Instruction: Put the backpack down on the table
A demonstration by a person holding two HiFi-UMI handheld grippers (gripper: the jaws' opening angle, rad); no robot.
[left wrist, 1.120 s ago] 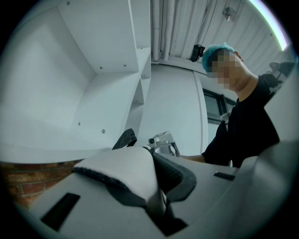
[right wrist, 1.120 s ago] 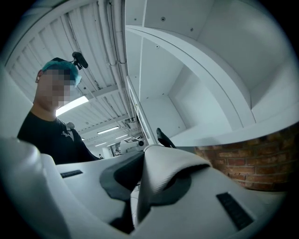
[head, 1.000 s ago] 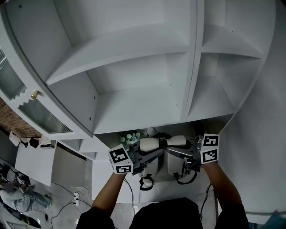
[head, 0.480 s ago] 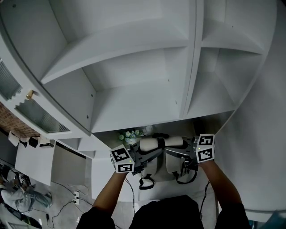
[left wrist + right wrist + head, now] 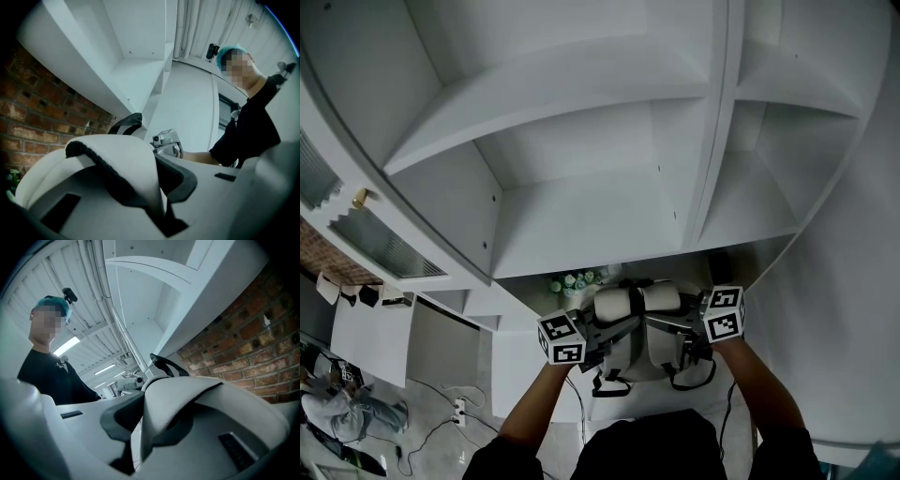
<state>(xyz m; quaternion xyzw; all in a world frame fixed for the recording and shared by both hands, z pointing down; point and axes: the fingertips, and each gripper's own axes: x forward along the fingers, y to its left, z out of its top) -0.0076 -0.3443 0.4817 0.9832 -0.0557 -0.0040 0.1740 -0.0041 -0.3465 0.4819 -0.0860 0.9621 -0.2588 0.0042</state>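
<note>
White padded backpack [image 5: 630, 352] before a white shelf unit [image 5: 581, 216]; left gripper [image 5: 605, 330] and right gripper [image 5: 680, 326] each clamped on a shoulder strap [image 5: 117, 161].

Above and beyond the fingers [image 5: 220, 201] rises a tall white shelving unit [image 5: 581, 211], with a curved board high over them. Just past the fingertips, on the left, sits a small bunch of pale green and white flowers [image 5: 572, 281]. Well off to the left of the fingers is a cupboard door of ribbed glass [image 5: 389, 248] with a brass knob [image 5: 360, 198]. Far below them, a power strip [image 5: 457, 410] and a thin cable [image 5: 579, 417] lie on the floor. A red brick wall [image 5: 253, 329] shows beyond the fingers, beside the unit's white side.
</note>
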